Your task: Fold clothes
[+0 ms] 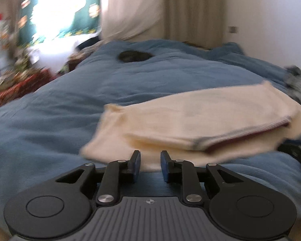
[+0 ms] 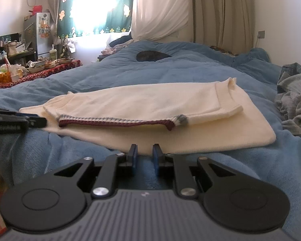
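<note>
Cream sweater lies folded, long axis crosswise, collar rightward.

One cream sweater, one grey garment heap, two tongs.

Cream knit sweater with a maroon hem band and grey-and-white stripes above it. Blue blanket under it. Grey-green crumpled garment at right. Dark green curtain with gingerbread-figure print. Beige drapes. Red tablecloth with a diamond pattern. Black grippers, blue pads.
</note>
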A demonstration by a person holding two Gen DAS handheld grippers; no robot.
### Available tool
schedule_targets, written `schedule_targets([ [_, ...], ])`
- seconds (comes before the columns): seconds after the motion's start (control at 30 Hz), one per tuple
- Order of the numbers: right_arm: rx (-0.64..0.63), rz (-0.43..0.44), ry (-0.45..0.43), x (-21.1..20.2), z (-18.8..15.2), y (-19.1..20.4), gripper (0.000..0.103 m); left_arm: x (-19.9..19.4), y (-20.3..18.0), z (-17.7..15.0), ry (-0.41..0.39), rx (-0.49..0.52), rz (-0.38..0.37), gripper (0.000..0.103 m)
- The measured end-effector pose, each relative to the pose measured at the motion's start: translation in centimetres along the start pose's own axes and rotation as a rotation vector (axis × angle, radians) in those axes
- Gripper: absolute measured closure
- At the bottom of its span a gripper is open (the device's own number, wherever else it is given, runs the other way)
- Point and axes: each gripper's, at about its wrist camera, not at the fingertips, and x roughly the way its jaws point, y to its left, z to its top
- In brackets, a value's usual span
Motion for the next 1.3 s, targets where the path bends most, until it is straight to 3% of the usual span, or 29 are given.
schedule_targets([
  [0.03, 0.000, 0.000, 0.000, 0.0, 0.0, 0.0, 0.086, 0.1, 0.9, 0.2, 0.009, -0.034, 0.010, 0.093],
  [0.1, -0.001, -0.001, -0.001, 0.0, -0.1, 0.1, 0.086, 0.3, 2.6, 0.5, 0.024, -0.093, 0.025, 0.100],
  [0.17, -0.002, -0.001, -0.001, -0.1, -0.1, 0.1, 0.086, 0.3, 4.0, 0.7, 0.028, -0.128, 0.025, 0.100],
  [0.23, -0.003, -0.001, 0.000, -0.1, -0.1, 0.1, 0.086, 0.2, 4.5, 0.8, 0.020, -0.101, 0.094, 0.100],
  [0.33, -0.004, 0.000, -0.001, -0.1, 0.0, 0.1, 0.086, 0.0, 5.9, 0.8, 0.027, -0.129, 0.099, 0.098],
  [0.4, -0.004, 0.000, -0.001, -0.1, 0.0, 0.2, 0.086, 0.0, 6.7, 0.8, 0.036, -0.146, 0.165, 0.099],
  [0.5, 0.000, 0.001, -0.002, -0.2, 0.0, 0.2, 0.086, -0.3, 8.4, 0.7, 0.048, -0.263, 0.118, 0.099],
  [0.63, 0.005, 0.004, -0.003, -0.2, 0.0, 0.1, 0.085, -1.6, 9.7, 0.9, 0.045, -0.445, 0.002, 0.095],
  [0.67, 0.006, 0.004, -0.004, -0.2, 0.0, 0.1, 0.085, -1.9, 10.0, 0.8, 0.049, -0.503, -0.036, 0.092],
  [0.73, 0.006, 0.006, -0.004, -0.2, 0.0, 0.1, 0.085, -2.3, 10.7, 0.5, 0.057, -0.622, -0.111, 0.072],
  [0.9, 0.010, 0.011, -0.006, -0.2, 0.0, 0.0, 0.085, -2.0, 11.5, 0.1, 0.060, -0.795, -0.167, 0.062],
  [1.2, 0.017, 0.015, -0.009, -0.1, 0.0, -0.2, 0.085, 0.4, 11.1, -0.4, 0.062, -0.856, -0.189, 0.060],
  [1.27, 0.016, 0.015, -0.009, -0.1, 0.0, -0.2, 0.085, 0.8, 10.9, -0.4, 0.057, -0.866, -0.193, 0.065],
  [1.3, 0.015, 0.015, -0.009, -0.1, 0.0, -0.2, 0.085, 0.8, 10.9, -0.4, 0.059, -0.875, -0.199, 0.075],
])
